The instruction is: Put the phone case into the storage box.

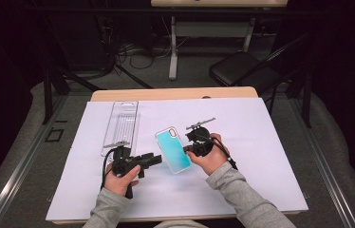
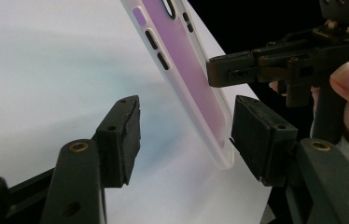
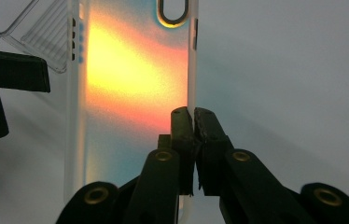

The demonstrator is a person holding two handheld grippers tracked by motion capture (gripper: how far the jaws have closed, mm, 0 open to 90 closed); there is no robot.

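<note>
Wooden table (image 1: 175,93) at frame centre, covered by a white sheet (image 1: 242,156). A clear plastic tray (image 1: 120,126) lies on the sheet, left of centre.

Bench sheet (image 1: 261,156) evenly lit from overhead; far surroundings dark. Images soft, slightly grainy; phone case (image 3: 130,84) shows iridescent glare.

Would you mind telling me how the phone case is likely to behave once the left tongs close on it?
The phone case looks thin and hollow, so probably light and a bit bendy. The right tongs pinch just one side rim, so it may pivot if nudged. Its frosted edge seems smooth, possibly slippery between the left tongs, which stand open around it.
</note>
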